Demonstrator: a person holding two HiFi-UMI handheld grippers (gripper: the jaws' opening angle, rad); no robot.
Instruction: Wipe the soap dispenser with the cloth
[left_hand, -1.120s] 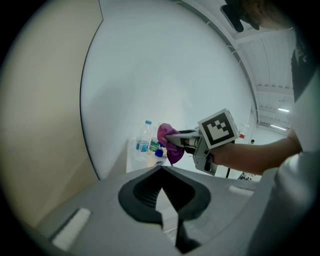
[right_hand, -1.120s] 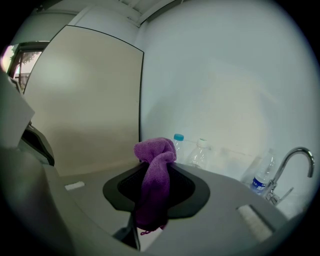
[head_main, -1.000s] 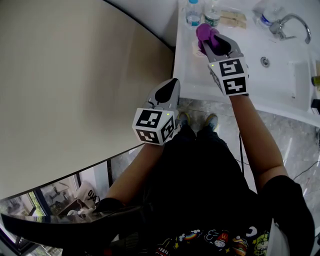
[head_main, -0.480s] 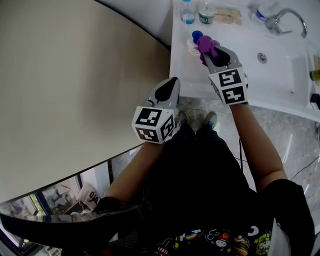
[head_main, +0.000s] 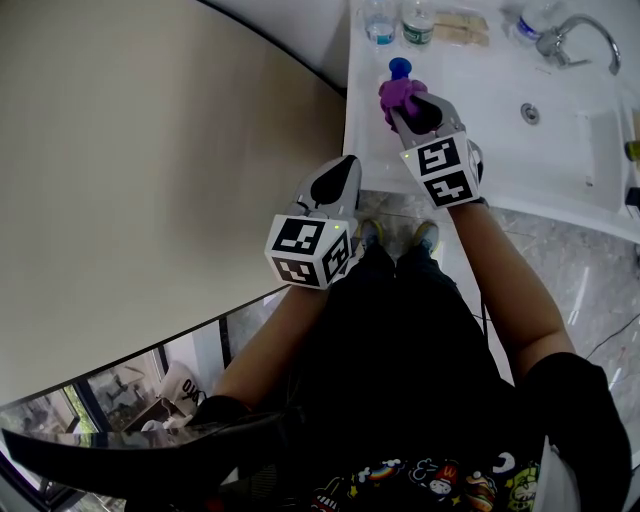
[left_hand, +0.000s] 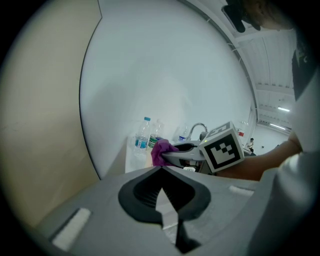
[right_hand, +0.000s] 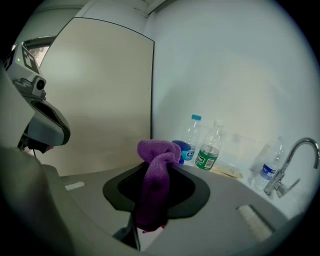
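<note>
White sink counter (head_main: 372, 140) carries bottles (head_main: 380, 22) (upright) and a soap dispenser (head_main: 399, 68).

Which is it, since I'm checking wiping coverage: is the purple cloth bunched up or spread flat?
Bunched up: the purple cloth sits as a crumpled wad clamped in the right gripper.

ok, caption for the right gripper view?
Right gripper shut on a bunched purple cloth, in front of the blue-topped soap dispenser; two clear plastic bottles and a chrome tap behind.
</note>
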